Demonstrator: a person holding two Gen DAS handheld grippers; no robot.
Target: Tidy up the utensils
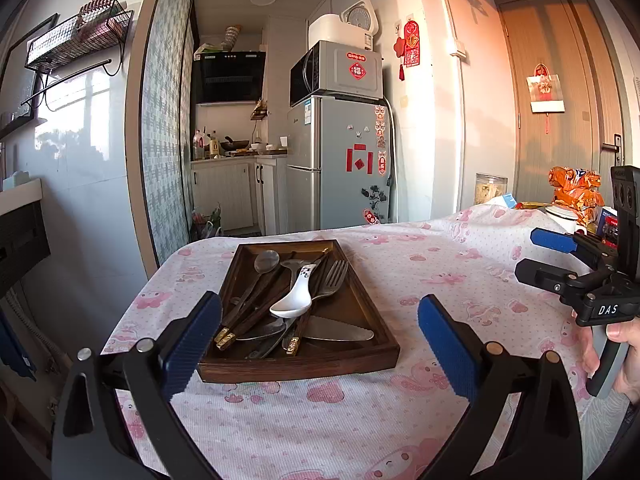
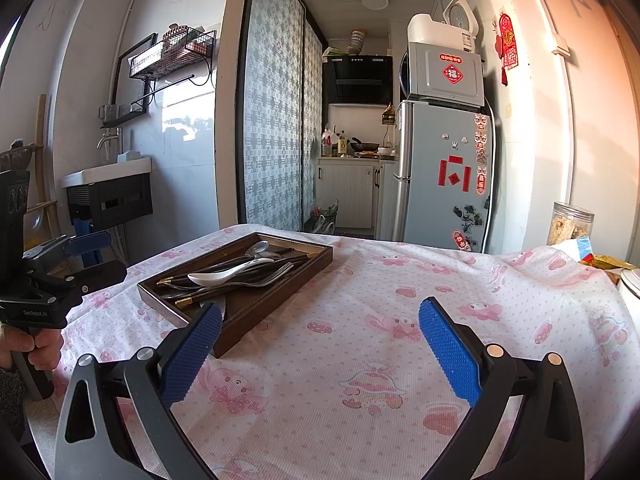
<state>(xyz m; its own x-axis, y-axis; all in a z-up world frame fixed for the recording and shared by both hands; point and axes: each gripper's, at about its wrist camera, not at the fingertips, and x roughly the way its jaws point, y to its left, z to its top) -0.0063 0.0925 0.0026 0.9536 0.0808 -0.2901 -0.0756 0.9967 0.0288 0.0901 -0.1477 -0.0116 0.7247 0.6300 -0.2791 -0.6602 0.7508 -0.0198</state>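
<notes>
The left gripper (image 1: 320, 344) hangs just before the tray (image 1: 248, 368), fingers wide and empty. The right gripper (image 2: 320, 348) hovers beside the tray over bare cloth (image 2: 360, 420), also spread wide, holding nothing. In the tray lies a crossed heap: one white ceramic spoon (image 1: 294, 298) on top, one fork (image 1: 332, 276), at least two metal spoons (image 1: 266, 261), one serrated knife (image 1: 340, 334) and several dark chopsticks (image 1: 248, 308); the exact count is hidden. The ceramic spoon looks brittle and slick, best pinched at its handle. Metal pieces seem stiff, light, slippery. Beyond stands the fridge (image 1: 340, 160).
</notes>
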